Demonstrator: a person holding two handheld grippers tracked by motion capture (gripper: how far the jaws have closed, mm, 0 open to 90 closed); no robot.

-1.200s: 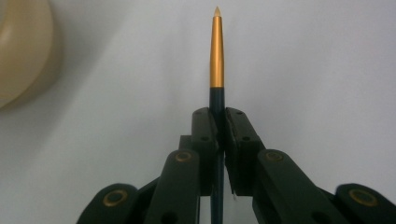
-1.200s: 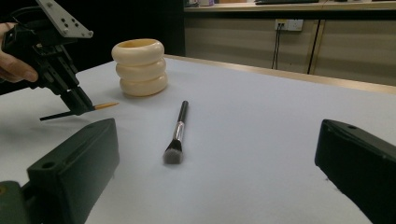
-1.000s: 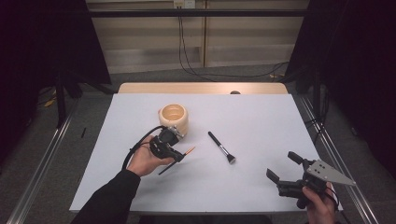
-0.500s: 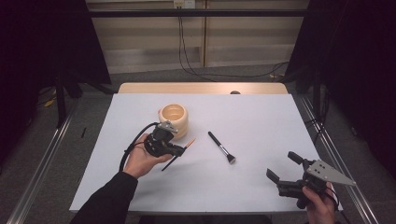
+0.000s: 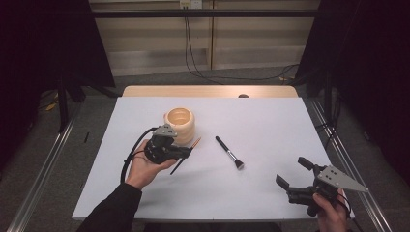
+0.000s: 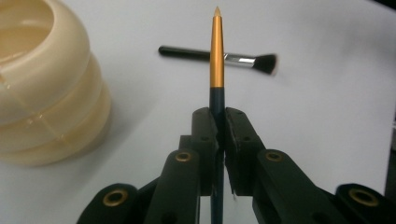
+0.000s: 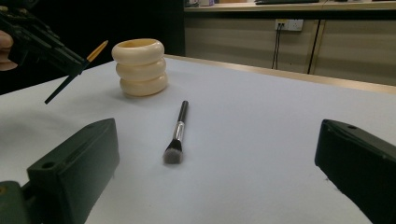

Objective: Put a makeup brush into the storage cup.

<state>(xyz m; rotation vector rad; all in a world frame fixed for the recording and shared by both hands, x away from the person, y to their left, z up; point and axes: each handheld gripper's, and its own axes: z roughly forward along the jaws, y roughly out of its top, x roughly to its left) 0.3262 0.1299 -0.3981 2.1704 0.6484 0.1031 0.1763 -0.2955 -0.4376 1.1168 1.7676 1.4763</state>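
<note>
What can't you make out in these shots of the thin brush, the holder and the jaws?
- Thin brush: its lower end, left gripper view, hidden between the jaws and cut off by the bottom edge.
- Cream holder: its inside, cut off at the left edge.
- Makeup brush: bristles blurred.

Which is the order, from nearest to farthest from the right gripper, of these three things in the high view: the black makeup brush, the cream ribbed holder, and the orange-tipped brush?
Measured from the right gripper:
1. Black makeup brush, lying on the table, up and left of it.
2. Orange-tipped brush, clamped in the left gripper, farther left.
3. Cream ribbed holder, standing at the back left, farthest.
</note>
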